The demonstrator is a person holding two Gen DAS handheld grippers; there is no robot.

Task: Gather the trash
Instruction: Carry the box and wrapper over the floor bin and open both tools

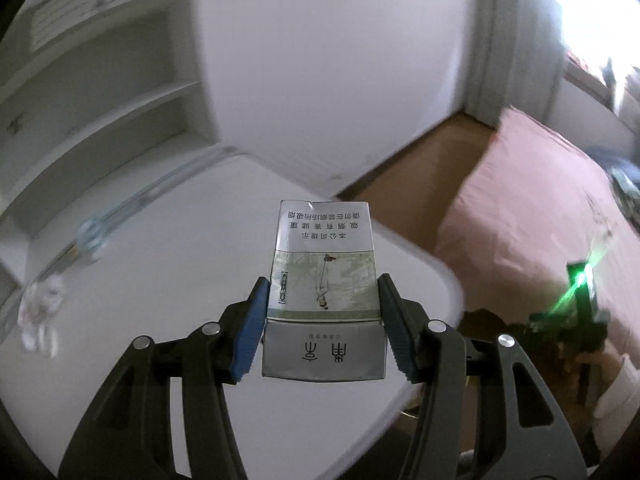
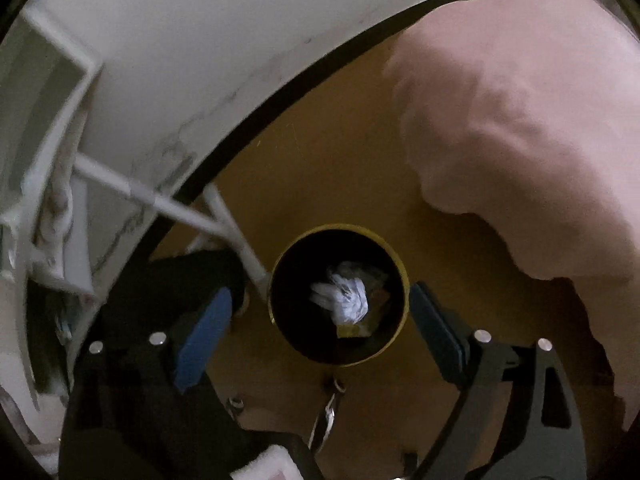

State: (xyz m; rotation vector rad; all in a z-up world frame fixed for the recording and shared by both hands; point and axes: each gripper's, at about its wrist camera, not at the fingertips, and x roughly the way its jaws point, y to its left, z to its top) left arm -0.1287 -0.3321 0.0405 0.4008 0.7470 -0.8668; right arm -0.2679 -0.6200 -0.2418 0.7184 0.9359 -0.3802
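With right gripper (image 2: 320, 326) hanging straight over bin (image 2: 340, 228), jaws spread wide and nothing between the pads: looks like a drop pose, aimed so anything let go falls inside. White crumpled paper (image 2: 342, 294) already lying at bin bottom, on top of some darker scraps too dim to identify. Bin standing on brown floor (image 2: 320, 160), between white table leg (image 2: 236, 240) and hanging edge of pink bedcover (image 2: 520, 120); leg just beside the rim, contact not clear.

Left gripper (image 1: 322, 322) pinching cigarette pack (image 1: 324, 276) by its long sides, blue pads (image 1: 252, 332) pressed flat on both flanks. Gripped near the lid end, printed body sticking forward past the fingertips, so probably easy to release end-first into the bin. Held above white table (image 1: 180, 280), toward its rounded corner nearest the bed.

More trash still on the table: crumpled tissue (image 1: 40, 312) at far left edge, blurred. Blue-handled item (image 1: 90, 236) further back along that edge, too smeared to name.

Judgement: one piece binned, pack next in line, tissue after. Risk: bin mouth narrow, pack long; worth tipping it vertical over centre before opening.
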